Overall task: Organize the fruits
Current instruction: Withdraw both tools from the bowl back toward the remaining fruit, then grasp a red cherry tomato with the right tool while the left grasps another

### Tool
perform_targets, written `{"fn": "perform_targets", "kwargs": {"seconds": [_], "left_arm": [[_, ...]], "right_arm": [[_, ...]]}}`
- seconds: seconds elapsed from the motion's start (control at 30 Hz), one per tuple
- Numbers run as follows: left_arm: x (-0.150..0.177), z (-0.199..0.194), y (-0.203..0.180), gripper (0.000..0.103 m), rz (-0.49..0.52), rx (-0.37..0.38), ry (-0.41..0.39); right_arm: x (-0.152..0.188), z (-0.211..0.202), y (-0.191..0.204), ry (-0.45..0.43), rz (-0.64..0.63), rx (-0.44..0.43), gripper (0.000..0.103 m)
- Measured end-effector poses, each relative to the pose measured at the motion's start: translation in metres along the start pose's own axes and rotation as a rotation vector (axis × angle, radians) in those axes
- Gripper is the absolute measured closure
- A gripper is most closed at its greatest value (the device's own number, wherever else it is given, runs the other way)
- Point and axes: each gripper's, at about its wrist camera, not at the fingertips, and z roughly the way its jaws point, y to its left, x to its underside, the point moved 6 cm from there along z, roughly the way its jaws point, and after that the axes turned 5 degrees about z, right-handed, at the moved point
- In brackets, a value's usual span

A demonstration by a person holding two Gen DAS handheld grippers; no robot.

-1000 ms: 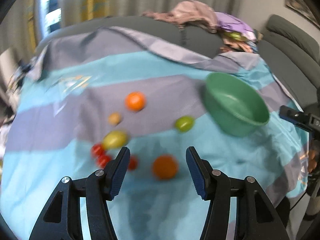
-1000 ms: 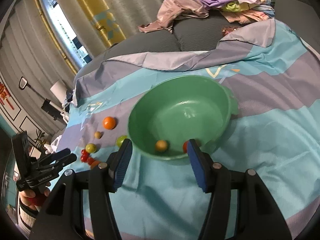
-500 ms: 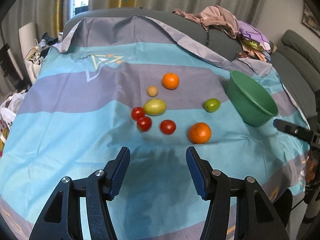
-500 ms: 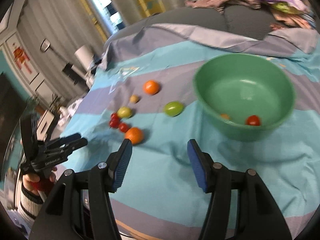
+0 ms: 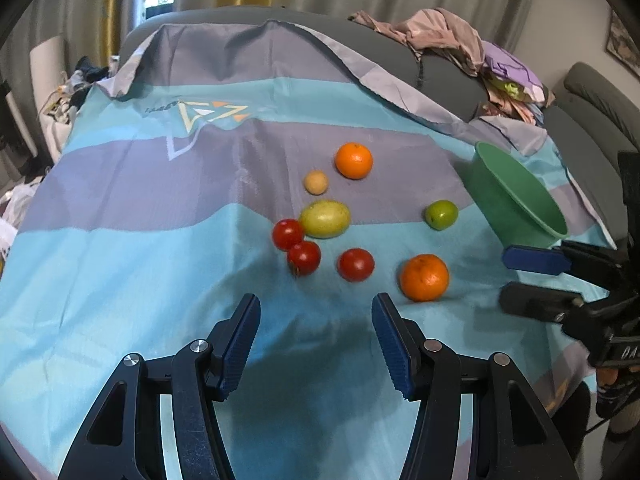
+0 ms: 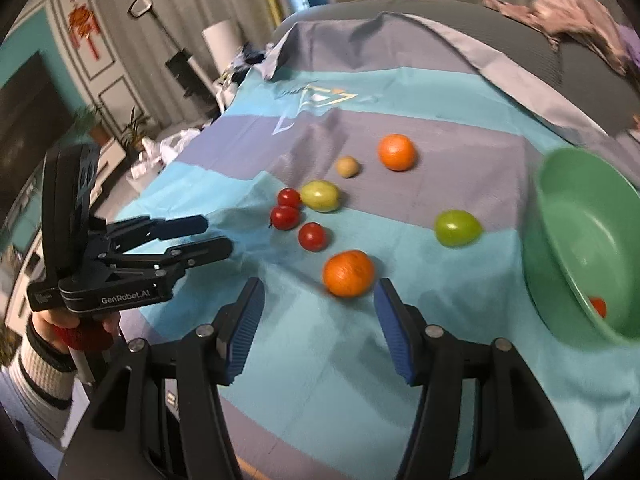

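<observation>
**Right gripper lines up on the near orange**

8 fruits lie loose on the striped cloth (image 5: 120, 280); the green bowl (image 6: 560, 240) stands at the cloth's right side with at least 1 small red fruit (image 6: 598, 306) already inside. Most of the sorting is judged still to do.

The right gripper (image 6: 318, 330) has its jaws parted and holds nothing. The near orange (image 6: 349, 273) sits just ahead of its fingertips, slightly toward the right finger, so this looks like the next pick. The left gripper (image 5: 316, 350) is likewise parted and empty, hovering short of the 3 red tomatoes (image 5: 304, 257), which cluster beside the yellow-green fruit (image 5: 325, 218). A green fruit (image 5: 441, 214) lies alone near the bowl; a far orange (image 5: 354, 160) and a small tan fruit (image 5: 316, 182) lie further back.

To pick well, the right gripper should centre the near orange between its pads before coming down, so that neither finger nudges it; round fruit on smooth cloth will likely roll. The pads should meet the orange at its widest part and close gently, firm enough to lift without bruising. The path to the bowl is short and open on the right; release low inside the rim so nothing bounces out. The left gripper should keep to the tomato cluster, well apart from the right.
</observation>
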Motion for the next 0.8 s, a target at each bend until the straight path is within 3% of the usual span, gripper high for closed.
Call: {"fn": "perform_targets", "kwargs": {"seconds": [0.33, 0.47, 0.53, 0.8], "left_arm": [[-0.016, 0.031, 0.005, 0.045, 0.047, 0.032, 0.04], [-0.019, 0.041, 0.004, 0.053, 0.092, 0.036, 0.065], [-0.02, 0.047, 0.004, 0.058, 0.115, 0.028, 0.081], [-0.019, 0.064, 0.011, 0.063, 0.121, 0.04, 0.144]], "right_arm": [[-0.022, 0.055, 0.013, 0.093, -0.135, 0.02, 0.048], [-0.023, 0.074, 0.014, 0.153, -0.203, 0.046, 0.05], [-0.023, 0.084, 0.013, 0.182, -0.228, 0.052, 0.056], [-0.024, 0.111, 0.011, 0.247, -0.276, 0.025, 0.065]]}}
